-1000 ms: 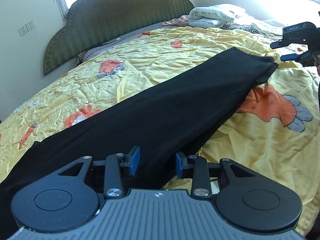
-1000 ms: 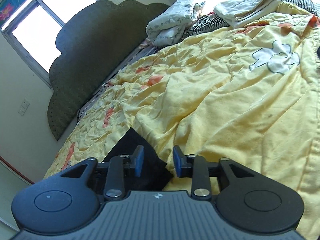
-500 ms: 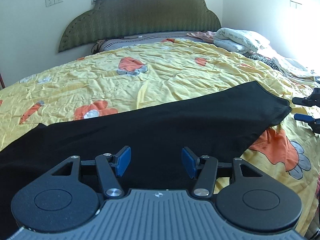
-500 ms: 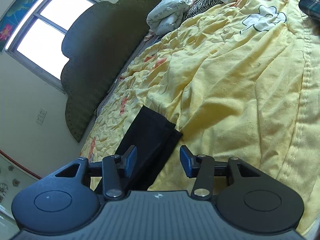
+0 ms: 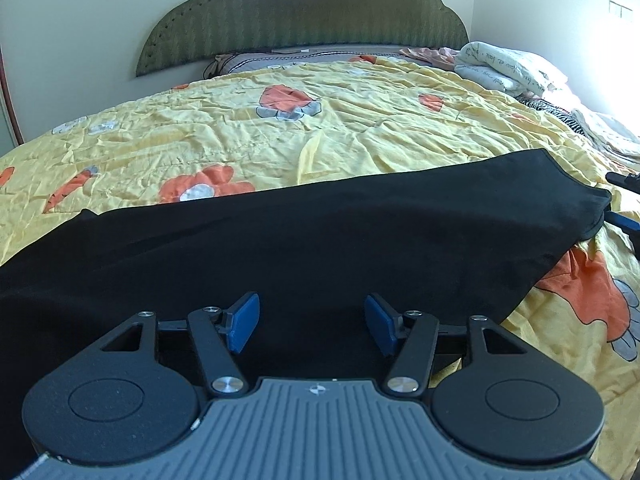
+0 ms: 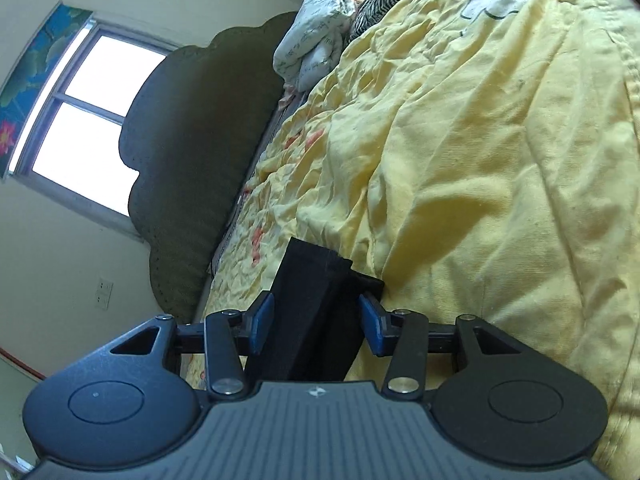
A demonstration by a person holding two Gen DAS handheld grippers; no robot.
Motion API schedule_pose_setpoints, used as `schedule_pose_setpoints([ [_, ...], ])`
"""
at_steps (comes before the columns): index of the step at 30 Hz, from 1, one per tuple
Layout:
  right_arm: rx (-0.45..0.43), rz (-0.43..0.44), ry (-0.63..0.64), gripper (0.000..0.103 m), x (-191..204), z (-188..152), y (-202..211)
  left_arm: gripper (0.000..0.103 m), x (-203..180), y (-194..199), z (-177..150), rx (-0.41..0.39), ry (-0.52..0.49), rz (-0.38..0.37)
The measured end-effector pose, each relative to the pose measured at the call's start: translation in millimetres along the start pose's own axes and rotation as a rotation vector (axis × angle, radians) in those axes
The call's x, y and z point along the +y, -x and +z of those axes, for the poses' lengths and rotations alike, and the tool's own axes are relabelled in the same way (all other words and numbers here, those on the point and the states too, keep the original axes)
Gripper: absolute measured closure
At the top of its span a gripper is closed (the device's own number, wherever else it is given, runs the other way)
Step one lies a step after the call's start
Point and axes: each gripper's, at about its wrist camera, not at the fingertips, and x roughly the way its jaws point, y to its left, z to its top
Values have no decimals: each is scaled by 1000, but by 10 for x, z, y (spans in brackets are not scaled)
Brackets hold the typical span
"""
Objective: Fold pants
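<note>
Black pants lie flat in a long strip across the yellow flowered bedspread. My left gripper is open, just above the near edge of the pants at their middle. My right gripper is open, tilted on its side, with the folded end of the pants between its blue pads. The tips of the right gripper show at the far right in the left wrist view, beside the pants' end.
A green padded headboard stands against the back wall. Folded white bedding and striped cloth are piled at the bed's far right corner. A window is above the headboard.
Both grippers have opened wider. The left gripper has swung to face the headboard squarely. The right gripper has moved in so the pants' end lies between its pads.
</note>
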Motion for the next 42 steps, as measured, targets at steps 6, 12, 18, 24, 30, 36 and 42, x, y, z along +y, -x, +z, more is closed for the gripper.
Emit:
schedule_pose_setpoints([
  [6,59,11,19,55,29,-15,125,35,-8,-19,-32,-11,4,4],
  [12,174,3,44,50,93,-53,-27,29,-36,-46,-77,-36,-8,25],
  [18,45,-22,79,48,188,-23,-218,25,-47,-52,-101,-47,-20,35],
  [24,63,-9,58,49,177,-42,-254,26,-86,51,12,-60,-37,10],
  [30,132,4,101,57,257,10,-411,25,-551,97,167,-105,-198,-88],
  [36,152,3,151,96,263,215,-550,24,-835,101,189,-133,-266,-109],
  [42,76,89,308,97,621,328,-372,23,-752,22,260,-114,-201,-98],
])
